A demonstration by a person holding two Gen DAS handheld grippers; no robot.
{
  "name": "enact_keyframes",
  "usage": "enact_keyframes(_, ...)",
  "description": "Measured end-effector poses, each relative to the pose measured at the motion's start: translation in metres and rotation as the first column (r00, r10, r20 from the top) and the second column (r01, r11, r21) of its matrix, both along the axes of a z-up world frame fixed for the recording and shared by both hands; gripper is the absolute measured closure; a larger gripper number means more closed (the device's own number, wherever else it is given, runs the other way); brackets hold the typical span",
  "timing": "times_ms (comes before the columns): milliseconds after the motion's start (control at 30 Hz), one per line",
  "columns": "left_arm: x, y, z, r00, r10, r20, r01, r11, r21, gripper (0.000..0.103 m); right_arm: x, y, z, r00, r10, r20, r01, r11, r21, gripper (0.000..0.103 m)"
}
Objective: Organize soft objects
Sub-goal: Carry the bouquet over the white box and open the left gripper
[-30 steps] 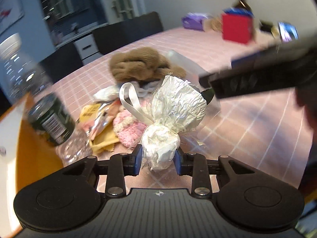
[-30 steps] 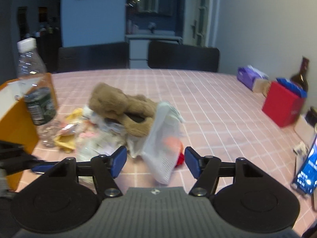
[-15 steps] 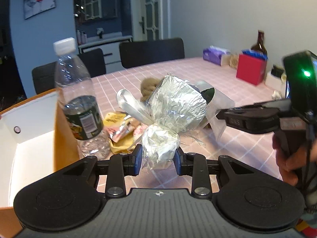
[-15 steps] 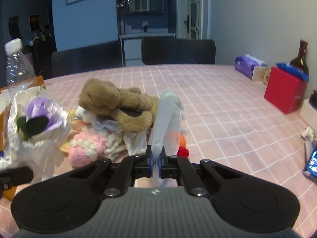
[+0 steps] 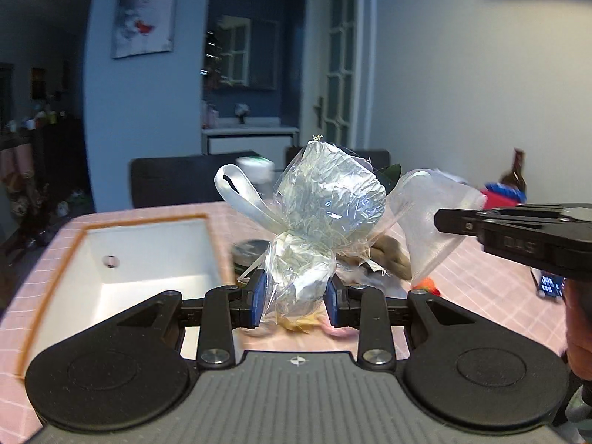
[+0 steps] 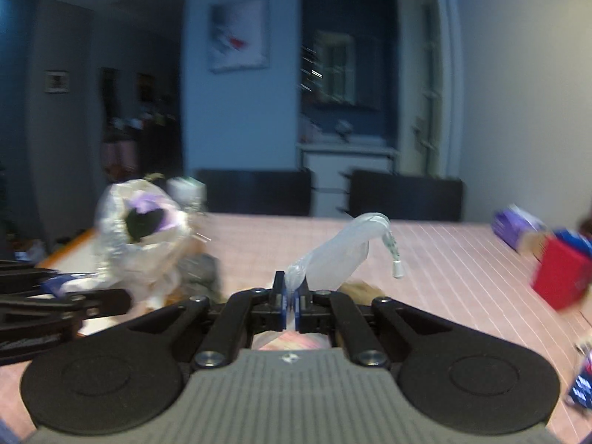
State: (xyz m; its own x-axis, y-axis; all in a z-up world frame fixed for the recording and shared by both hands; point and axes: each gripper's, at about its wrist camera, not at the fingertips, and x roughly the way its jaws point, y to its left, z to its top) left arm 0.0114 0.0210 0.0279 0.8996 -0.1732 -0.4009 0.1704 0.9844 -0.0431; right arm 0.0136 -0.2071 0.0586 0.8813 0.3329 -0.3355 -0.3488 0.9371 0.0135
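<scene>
My left gripper [image 5: 295,298] is shut on the stem of a wrapped flower bouquet [image 5: 325,203], silver paper with a white ribbon, lifted above the table. In the right wrist view the same bouquet [image 6: 142,222] shows a purple flower at the left. My right gripper [image 6: 292,301] is shut on a thin clear plastic bag [image 6: 340,251], which hangs raised; the bag [image 5: 429,218] and that gripper [image 5: 440,220] also appear at the right in the left wrist view. A brown plush toy [image 5: 392,255] lies on the table behind the bouquet, partly hidden.
An open box [image 5: 111,259] with orange rim and white inside stands at the left on the pink checked table [image 6: 462,270]. A plastic bottle [image 5: 248,255] is behind the bouquet. A red box [image 6: 562,277], a brown bottle [image 5: 514,174] and a phone [image 5: 549,285] are at the right. Dark chairs stand behind.
Both grippers have risen from the table. The right gripper closed on the clear bag and lifted it. The left gripper carried the bouquet up and toward the open box.
</scene>
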Motion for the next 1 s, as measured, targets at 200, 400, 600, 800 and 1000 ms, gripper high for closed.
enact_keyframes(200, -0.007, 0.039, 0.011, 0.995, 0.104, 0.004, -0.104, 0.994, -0.011, 0.067, -0.012, 0.043, 0.021, 0.974, 0.225, 0.025, -0.226, 0.973, 0.046, 0.103)
enact_keyframes(400, 0.012, 0.076, 0.015, 0.988, 0.135, -0.079, -0.14, 0.988, -0.059, 0.067, -0.005, 0.103, 0.017, 0.911, 0.413, 0.005, -0.413, 0.911, -0.001, 0.102)
enact_keyframes(600, 0.046, 0.106, -0.005, 0.956, 0.137, -0.261, -0.152, 0.988, -0.037, 0.067, 0.048, 0.157, -0.013, 0.839, 0.495, -0.225, -0.513, 0.858, -0.025, 0.102)
enact_keyframes(800, 0.072, 0.119, -0.031, 0.896, 0.142, -0.421, -0.144, 0.989, 0.028, 0.067, 0.083, 0.192, -0.038, 0.809, 0.446, -0.383, -0.521, 0.846, -0.114, 0.102)
enact_keyframes(1000, 0.093, 0.128, -0.049, 0.833, 0.167, -0.527, -0.127, 0.986, 0.112, 0.067, 0.108, 0.211, -0.058, 0.769, 0.409, -0.492, -0.558, 0.805, -0.203, 0.099)
